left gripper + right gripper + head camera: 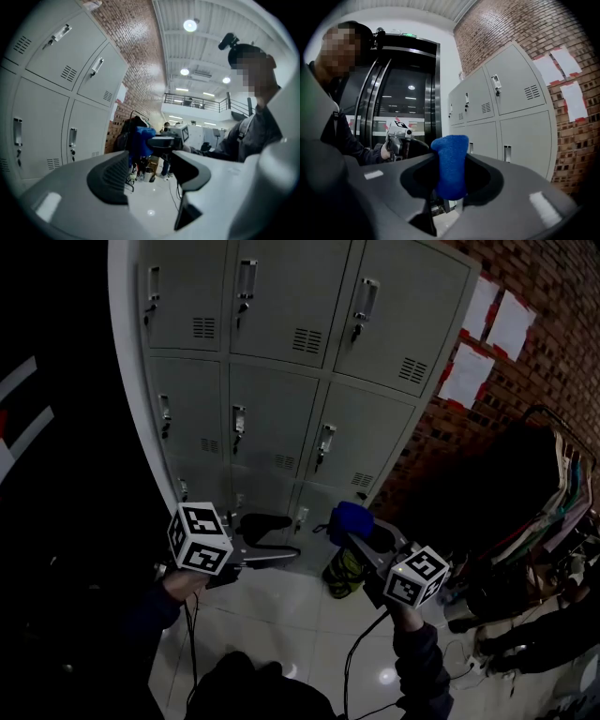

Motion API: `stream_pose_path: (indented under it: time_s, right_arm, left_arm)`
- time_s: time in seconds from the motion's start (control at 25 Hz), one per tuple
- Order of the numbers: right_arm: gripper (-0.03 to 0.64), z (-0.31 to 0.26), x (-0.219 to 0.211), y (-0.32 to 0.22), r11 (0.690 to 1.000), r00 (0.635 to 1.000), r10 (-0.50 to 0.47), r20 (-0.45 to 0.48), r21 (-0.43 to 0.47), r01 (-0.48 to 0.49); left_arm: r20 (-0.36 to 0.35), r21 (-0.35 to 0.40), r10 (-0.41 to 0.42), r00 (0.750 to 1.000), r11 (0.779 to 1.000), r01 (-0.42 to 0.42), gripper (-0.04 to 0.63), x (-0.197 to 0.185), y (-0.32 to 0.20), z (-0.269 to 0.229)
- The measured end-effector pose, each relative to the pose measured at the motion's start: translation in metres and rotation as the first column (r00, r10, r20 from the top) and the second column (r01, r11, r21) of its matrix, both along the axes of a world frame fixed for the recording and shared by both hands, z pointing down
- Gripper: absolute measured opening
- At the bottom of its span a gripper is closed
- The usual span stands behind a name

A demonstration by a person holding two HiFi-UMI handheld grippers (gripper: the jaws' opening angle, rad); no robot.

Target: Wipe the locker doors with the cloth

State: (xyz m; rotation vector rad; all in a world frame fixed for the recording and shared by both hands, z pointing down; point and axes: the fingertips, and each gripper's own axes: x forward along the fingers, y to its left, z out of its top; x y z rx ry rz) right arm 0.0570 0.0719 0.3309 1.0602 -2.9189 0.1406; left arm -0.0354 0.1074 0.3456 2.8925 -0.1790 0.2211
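Grey lockers [281, 381] fill the upper head view, three columns of doors with handles and vents. My right gripper [349, 526] is shut on a blue cloth [352, 519], held low in front of the bottom row of doors, a short way off them. In the right gripper view the blue cloth [451, 166] stands upright between the jaws, with locker doors [506, 117] to its right. My left gripper [272, 538] hangs at the lower left, open and empty, pointing right toward the cloth [142, 140]. The left gripper view shows locker doors [61, 103] on its left side.
A brick wall [525, 371] with white paper sheets [487, 329] stands right of the lockers. A clothes rack [553, 493] with hanging garments sits at the right. A yellow-and-black object [342, 570] stands on the glossy tiled floor [281, 624] by the locker base. Cables trail from both grippers.
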Motion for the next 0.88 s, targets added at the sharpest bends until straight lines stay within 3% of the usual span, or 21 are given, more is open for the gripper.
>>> stream_pose_path:
  time_s: [0.56, 0.88]
  right_arm:
    - [0.121, -0.020, -0.005, -0.156, 0.999, 1.000, -0.012, -0.021, 0.030, 0.012]
    - [0.121, -0.039, -0.015, -0.244, 0.997, 0.999, 0.044, -0.019, 0.059, -0.042]
  left_arm:
    - [-0.031, 0.012, -0.008, 0.999, 1.000, 0.009, 0.262, 0.000, -0.152, -0.017]
    - [-0.016, 0.044, 0.055, 0.998, 0.998, -0.054, 0.262, 0.000, -0.232, -0.025]
